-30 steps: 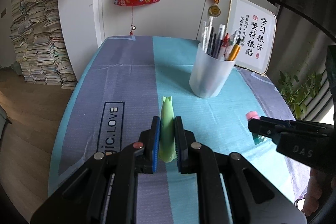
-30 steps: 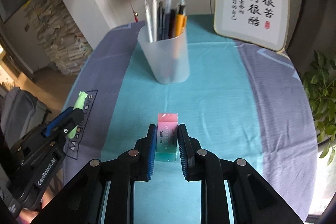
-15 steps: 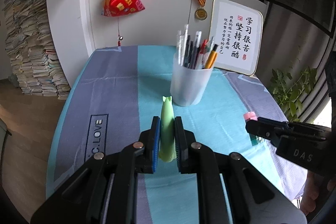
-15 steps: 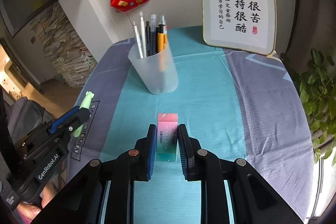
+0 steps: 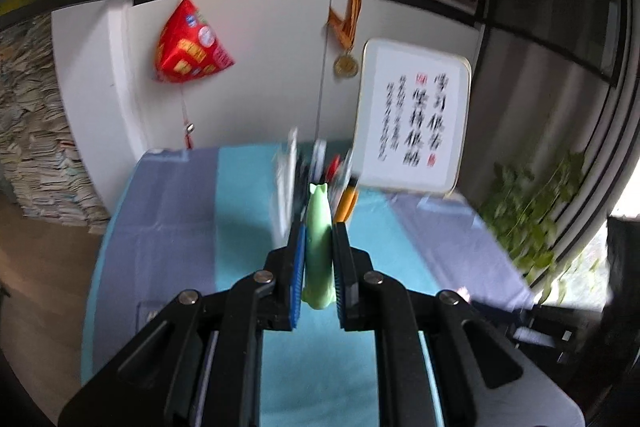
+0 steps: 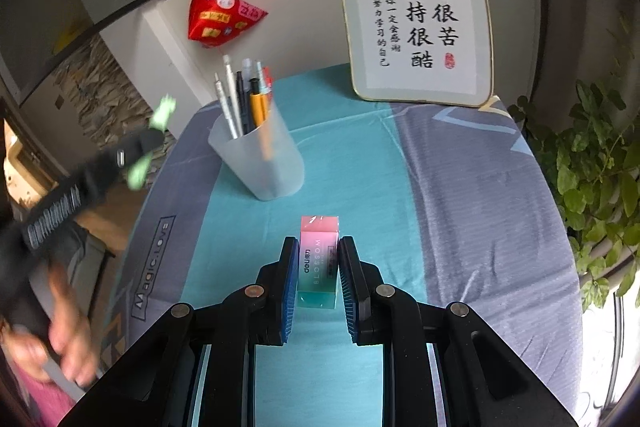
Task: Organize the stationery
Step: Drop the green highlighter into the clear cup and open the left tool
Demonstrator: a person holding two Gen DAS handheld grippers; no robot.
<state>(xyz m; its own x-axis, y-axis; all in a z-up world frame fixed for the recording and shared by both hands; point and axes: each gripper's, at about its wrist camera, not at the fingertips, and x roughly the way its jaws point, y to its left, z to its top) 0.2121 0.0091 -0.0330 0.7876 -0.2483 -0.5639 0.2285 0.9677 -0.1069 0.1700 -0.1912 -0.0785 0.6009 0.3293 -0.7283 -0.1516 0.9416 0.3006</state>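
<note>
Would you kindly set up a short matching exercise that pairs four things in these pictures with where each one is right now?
Things:
1. green pen
2. pink-and-teal eraser
3. frosted cup
4. framed calligraphy

Places:
A. standing on the tablecloth, full of pens
B. clamped in the left gripper
C. leaning at the table's far end
D. clamped in the right gripper

Pairs: 1-B, 2-D, 3-A, 4-C

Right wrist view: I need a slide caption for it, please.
Right gripper clamps a pink-to-teal eraser above the tablecloth, facing a frosted pen cup.
</note>
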